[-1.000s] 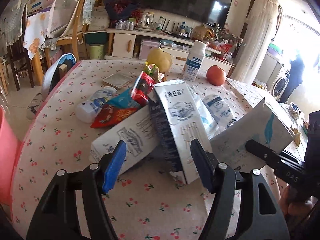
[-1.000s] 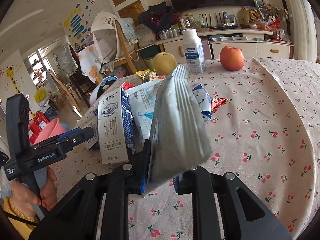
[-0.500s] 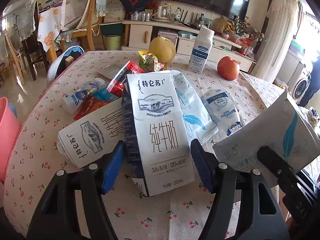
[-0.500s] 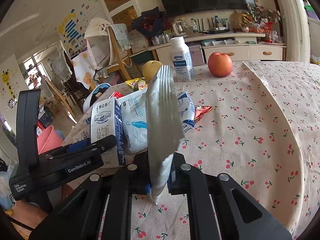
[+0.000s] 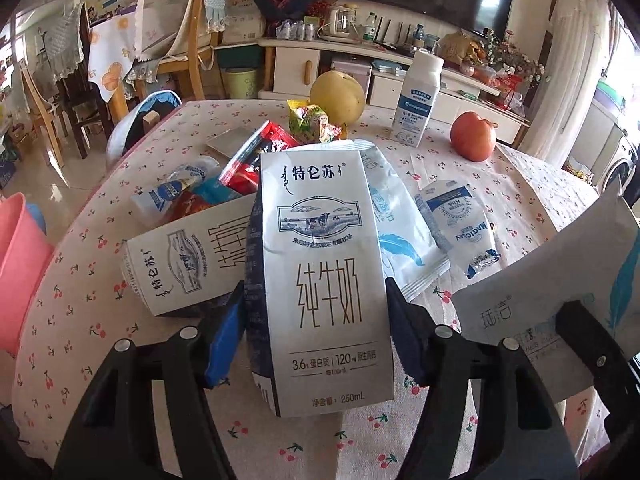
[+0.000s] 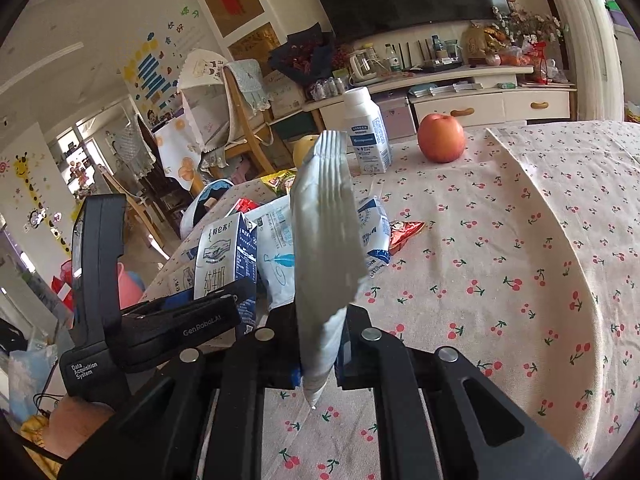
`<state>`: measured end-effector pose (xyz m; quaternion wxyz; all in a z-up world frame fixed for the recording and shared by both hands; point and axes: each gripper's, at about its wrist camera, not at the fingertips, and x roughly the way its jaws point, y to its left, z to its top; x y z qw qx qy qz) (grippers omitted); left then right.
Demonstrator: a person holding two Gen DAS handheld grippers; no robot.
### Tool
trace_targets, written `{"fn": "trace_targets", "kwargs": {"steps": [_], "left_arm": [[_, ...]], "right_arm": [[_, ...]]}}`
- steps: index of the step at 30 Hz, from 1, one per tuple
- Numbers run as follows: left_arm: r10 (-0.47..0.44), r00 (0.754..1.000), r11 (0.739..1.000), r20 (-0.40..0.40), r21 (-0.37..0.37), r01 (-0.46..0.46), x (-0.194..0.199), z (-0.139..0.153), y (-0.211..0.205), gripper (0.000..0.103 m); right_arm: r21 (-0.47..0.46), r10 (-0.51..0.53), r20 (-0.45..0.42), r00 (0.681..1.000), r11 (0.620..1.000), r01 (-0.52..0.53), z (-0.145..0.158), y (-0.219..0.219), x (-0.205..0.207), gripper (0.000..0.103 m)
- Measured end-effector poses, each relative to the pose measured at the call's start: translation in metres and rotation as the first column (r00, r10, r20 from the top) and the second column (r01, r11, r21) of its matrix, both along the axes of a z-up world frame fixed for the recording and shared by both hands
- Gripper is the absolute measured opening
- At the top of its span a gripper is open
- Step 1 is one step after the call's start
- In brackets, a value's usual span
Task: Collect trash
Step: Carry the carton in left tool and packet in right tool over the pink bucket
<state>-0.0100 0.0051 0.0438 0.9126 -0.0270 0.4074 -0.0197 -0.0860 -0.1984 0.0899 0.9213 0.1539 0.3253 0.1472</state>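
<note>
A white and dark-blue milk carton (image 5: 320, 280) stands upright between the blue pads (image 5: 224, 340) of my left gripper (image 5: 312, 336), and both pads touch its sides. The right wrist view shows the same carton (image 6: 220, 256) with the left gripper (image 6: 224, 304) around it. My right gripper (image 6: 318, 360) is shut on a flat white wipes pack (image 6: 324, 240), held edge-up above the cloth. That pack (image 5: 540, 292) shows at the right of the left wrist view.
More trash lies behind on the cherry-print tablecloth (image 5: 80, 300): a second carton (image 5: 188, 264) on its side, another wipes pack (image 5: 396, 236), a milk pouch (image 5: 460, 224), a red wrapper (image 5: 256, 156). A pear (image 5: 338, 96), apple (image 5: 472, 136) and bottle (image 5: 416, 100) stand farther back. A pink bin (image 5: 16, 264) is left of the table.
My left gripper slid forward until the carton, first leaning ahead of it, stood between its pads. The right gripper pinched the wipes pack flatter and rose slightly.
</note>
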Motion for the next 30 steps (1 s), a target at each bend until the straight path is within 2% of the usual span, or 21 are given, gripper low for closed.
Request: {"fn": "trace_targets", "kwargs": {"steps": [7, 13, 18, 24, 30], "left_arm": [[0.004, 0.996, 0.999, 0.088, -0.037, 0.000, -0.028, 0.032, 0.021, 0.066], [0.058, 0.983, 0.997, 0.176, -0.066, -0.048, -0.041, 0.051, 0.065, 0.066], [0.169, 0.952, 0.986, 0.254, -0.029, -0.167, -0.041, 0.062, 0.117, 0.066], [0.341, 0.895, 0.937, 0.288, -0.034, -0.347, -0.039, 0.063, 0.191, 0.066], [0.484, 0.830, 0.872, 0.279, -0.071, -0.484, -0.038, 0.065, 0.253, 0.066]], "right_arm": [[0.009, 0.038, -0.019, 0.999, 0.999, -0.037, 0.001, 0.005, -0.005, 0.012], [0.014, 0.054, -0.027, 0.998, 0.998, -0.054, 0.004, 0.012, -0.013, 0.012], [0.008, 0.062, -0.041, 0.997, 0.998, -0.062, 0.009, 0.027, -0.014, 0.012], [-0.033, 0.124, -0.031, 0.992, 0.992, -0.125, 0.024, 0.070, -0.015, 0.012], [-0.038, 0.251, -0.013, 0.968, 0.967, -0.251, 0.047, 0.144, -0.007, 0.012]]}}
